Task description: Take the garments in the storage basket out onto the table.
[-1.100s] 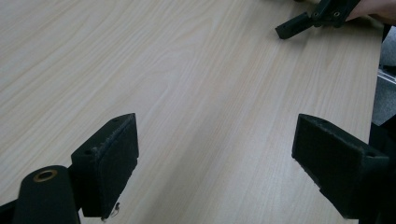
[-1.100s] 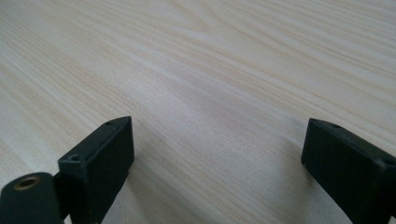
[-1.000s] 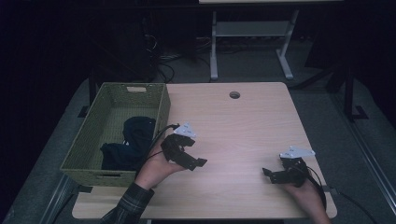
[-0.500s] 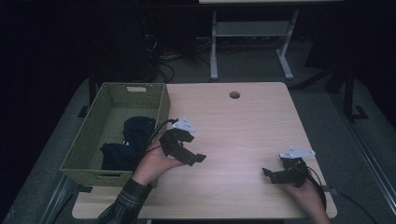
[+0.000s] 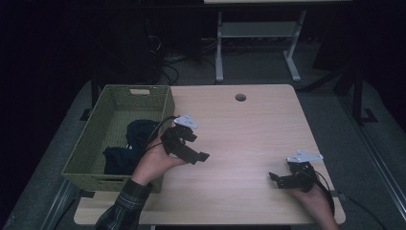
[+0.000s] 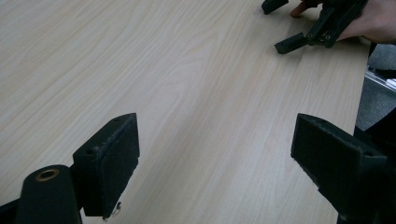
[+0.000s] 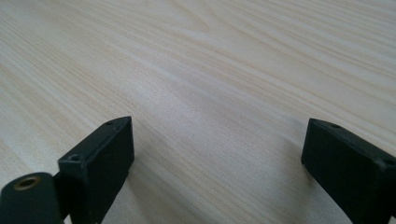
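Dark clothes (image 5: 136, 143) already lay in the basket (image 5: 86, 148) at the table's (image 5: 249, 129) left; both grippers, left (image 5: 194, 152) and right (image 5: 276, 179), were spread and empty, so little seemed left

High view looks forward and down over the whole tabletop (image 5: 239, 129). Both gripper views sit low, close above the same tabletop's wood grain.
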{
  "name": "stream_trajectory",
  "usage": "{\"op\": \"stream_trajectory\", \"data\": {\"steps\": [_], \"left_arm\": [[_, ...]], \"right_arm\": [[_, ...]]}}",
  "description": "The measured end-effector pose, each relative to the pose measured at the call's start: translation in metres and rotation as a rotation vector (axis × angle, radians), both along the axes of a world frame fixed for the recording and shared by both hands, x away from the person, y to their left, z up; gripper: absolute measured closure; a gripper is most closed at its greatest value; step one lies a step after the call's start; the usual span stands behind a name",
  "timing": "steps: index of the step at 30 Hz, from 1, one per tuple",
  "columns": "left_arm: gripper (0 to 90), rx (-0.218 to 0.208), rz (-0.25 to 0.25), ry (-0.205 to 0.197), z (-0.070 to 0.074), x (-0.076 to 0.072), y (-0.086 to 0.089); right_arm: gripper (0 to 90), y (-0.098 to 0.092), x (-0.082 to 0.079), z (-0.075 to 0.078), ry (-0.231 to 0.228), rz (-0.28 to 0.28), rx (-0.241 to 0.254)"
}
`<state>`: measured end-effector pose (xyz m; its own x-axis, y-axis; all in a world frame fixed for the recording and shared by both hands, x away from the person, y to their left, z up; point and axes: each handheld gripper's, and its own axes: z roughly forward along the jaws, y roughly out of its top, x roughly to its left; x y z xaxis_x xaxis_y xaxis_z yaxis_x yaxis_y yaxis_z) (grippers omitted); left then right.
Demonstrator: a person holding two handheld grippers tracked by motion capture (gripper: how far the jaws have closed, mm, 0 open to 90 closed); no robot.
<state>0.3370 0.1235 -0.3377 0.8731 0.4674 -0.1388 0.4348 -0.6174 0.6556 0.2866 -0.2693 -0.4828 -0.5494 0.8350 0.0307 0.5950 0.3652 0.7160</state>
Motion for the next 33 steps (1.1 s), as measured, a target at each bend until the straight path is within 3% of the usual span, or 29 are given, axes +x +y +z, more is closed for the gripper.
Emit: {"op": "stream_trajectory", "data": {"steps": [11, 16, 33], "left_arm": [[18.3, 0.011, 0.011, -0.012, 0.012, -0.001, 0.015], [18.1, 0.048, 0.024, -0.025, 0.017, 0.000, 0.023], [18.3, 0.089, 0.133, -0.046, 0.029, 0.000, 0.060]], "right_arm": [[9.0, 0.000, 0.000, 0.000, -0.002, 0.000, -0.001], [9.0, 0.000, 0.000, 0.000, -0.005, 0.002, -0.002], [8.8, 0.000, 0.001, 0.000, 0.001, 0.006, 0.000]]}}
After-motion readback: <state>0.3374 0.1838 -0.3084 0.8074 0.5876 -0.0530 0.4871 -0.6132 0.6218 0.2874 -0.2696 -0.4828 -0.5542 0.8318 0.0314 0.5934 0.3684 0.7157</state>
